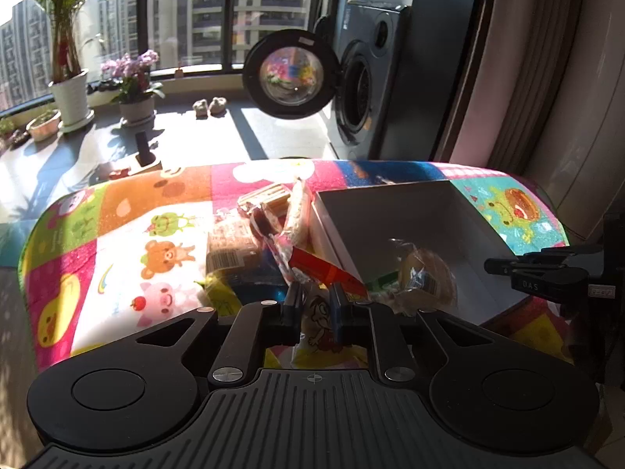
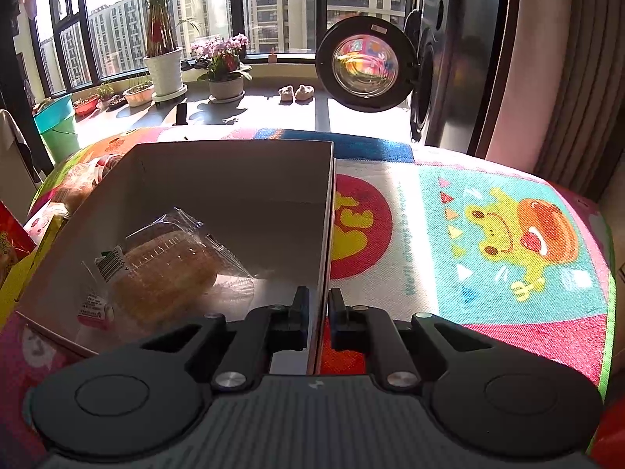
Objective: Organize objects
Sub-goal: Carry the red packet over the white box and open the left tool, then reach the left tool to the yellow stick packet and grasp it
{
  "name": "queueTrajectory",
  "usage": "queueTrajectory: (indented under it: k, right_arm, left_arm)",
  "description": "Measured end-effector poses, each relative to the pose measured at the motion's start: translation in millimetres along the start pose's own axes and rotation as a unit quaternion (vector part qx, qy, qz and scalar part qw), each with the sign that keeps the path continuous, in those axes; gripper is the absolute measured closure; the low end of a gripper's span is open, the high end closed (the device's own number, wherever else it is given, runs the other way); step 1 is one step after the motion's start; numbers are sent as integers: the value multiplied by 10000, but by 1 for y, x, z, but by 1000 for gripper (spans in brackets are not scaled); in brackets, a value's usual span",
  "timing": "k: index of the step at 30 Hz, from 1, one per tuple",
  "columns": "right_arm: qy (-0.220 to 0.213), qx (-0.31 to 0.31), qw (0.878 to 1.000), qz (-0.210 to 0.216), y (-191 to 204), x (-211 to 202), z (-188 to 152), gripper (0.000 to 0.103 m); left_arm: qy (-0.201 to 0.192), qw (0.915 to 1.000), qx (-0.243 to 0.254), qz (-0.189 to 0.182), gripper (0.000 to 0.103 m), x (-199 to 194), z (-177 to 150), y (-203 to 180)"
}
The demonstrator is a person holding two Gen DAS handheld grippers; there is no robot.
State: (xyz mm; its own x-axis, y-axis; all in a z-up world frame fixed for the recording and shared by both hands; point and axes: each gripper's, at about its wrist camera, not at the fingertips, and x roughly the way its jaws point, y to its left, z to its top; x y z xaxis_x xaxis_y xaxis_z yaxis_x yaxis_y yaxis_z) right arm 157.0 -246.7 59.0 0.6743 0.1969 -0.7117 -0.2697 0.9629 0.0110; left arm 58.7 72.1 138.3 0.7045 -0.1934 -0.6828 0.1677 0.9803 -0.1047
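A: What has the left gripper point(image 1: 315, 305) got between its black jaws?

B: A crinkly plastic snack packet with a cartoon figure printed on it point(image 1: 318, 326); the jaws stand narrow and pinch it, so it hangs between the pads, above the colourful woven cartoon-patchwork cloth point(image 1: 117, 242) that covers the table.

A: And the right gripper point(image 2: 318, 306)?

B: Nearly closed on the thin right-hand wall of the open grey cardboard box point(image 2: 234, 179); one pad sits inside that wall, the other outside; the card is smooth, matte and straight-edged.

A: Anything in the box?

B: A round, golden-brown bun in a clear glossy wrapper with a barcode label point(image 2: 164, 269); it lies on the box floor toward the left side, and the film creases catch the sunlight.

A: Where are the other snacks?

B: Heaped on the cloth just beside the box's left wall, in the left wrist view; a flat red-orange sachet point(image 1: 324, 269) leans toward the box's rim; a dark wrapped packet with a barcode point(image 1: 230, 250) lies next to it; pale oblong wrapped biscuits point(image 1: 273, 199) sit farther back; exactly which pieces touch I cannot tell.

A: Behind the table?

B: A dark washing machine with its round glass door swung open point(image 1: 289, 74); a white ribbed pot holding a tall green plant point(image 1: 70, 97); a pot of pink flowers point(image 1: 134, 78).
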Motion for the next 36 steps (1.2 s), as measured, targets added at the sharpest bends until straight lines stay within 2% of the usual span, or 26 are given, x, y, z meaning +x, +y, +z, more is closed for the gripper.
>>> queueTrajectory:
  k: [4, 8, 10, 18, 28, 33, 36]
  right_arm:
    - [4, 8, 10000, 10, 0, 0, 0, 93]
    - [4, 8, 10000, 5, -1, 0, -1, 93]
    - [2, 6, 10000, 9, -1, 0, -1, 93]
    - [-5, -5, 10000, 25, -1, 0, -1, 93]
    - [16, -26, 10000, 14, 0, 1, -2, 93]
    - [35, -27, 10000, -1, 1, 2, -2, 93]
    - [48, -19, 10000, 19, 1, 1, -3, 93]
  left_arm:
    - [-103, 9994, 110, -325, 86, 16, 19, -28]
    - [0, 9969, -271, -743, 86, 48, 35, -43]
    - [12, 9960, -385, -812, 86, 62, 40, -51]
    - [176, 9896, -696, -1243, 85, 108, 33, -73]
    - [-155, 9934, -605, -962, 85, 93, 27, -60]
    - [-329, 9940, -704, -769, 85, 74, 18, -34]
    - [-528, 9933, -925, -438, 85, 54, 8, -4]
